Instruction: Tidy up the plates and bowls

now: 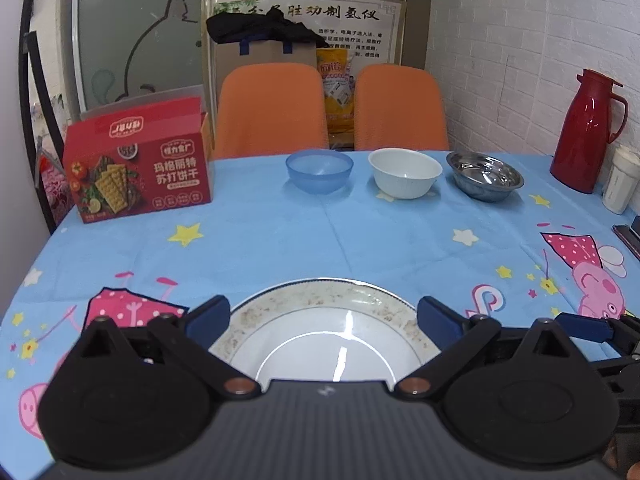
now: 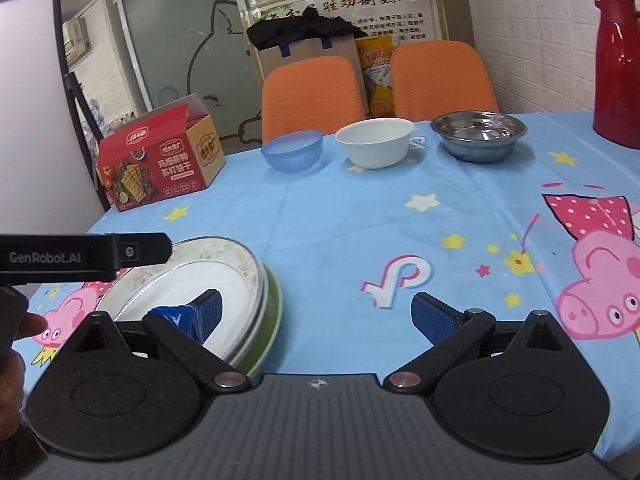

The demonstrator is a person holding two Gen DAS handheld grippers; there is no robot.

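Left gripper (image 1: 324, 318): jaws wide, blue pads either side of the white plate (image 1: 320, 332), not touching it. The plate lies at the near edge of the table, directly under and between the fingers. Speckled rim, silver band, clean white centre.

Right gripper (image 2: 316, 316): jaws wide, nothing between them but tablecloth (image 2: 360, 216). From this view the white plate (image 2: 224, 276) sits on a green plate (image 2: 272, 320), stacked, rims roughly aligned. The stack lies left of the right gripper; its left pad overlaps the stack's near right edge in view; contact cannot be told.

Far side of the table, three bowls in a row, upright, apart from one another: blue bowl (image 1: 319, 171) on the left, white bowl (image 1: 405, 173) in the middle, steel bowl (image 1: 485, 176) on the right. All three look empty.

Far left: red cracker box (image 1: 138, 164), top flap open, contents not visible. Far right: red thermos jug (image 1: 586, 132), with a white cup (image 1: 620, 180) just beside it. Two orange chairs (image 1: 272, 110) behind the table.
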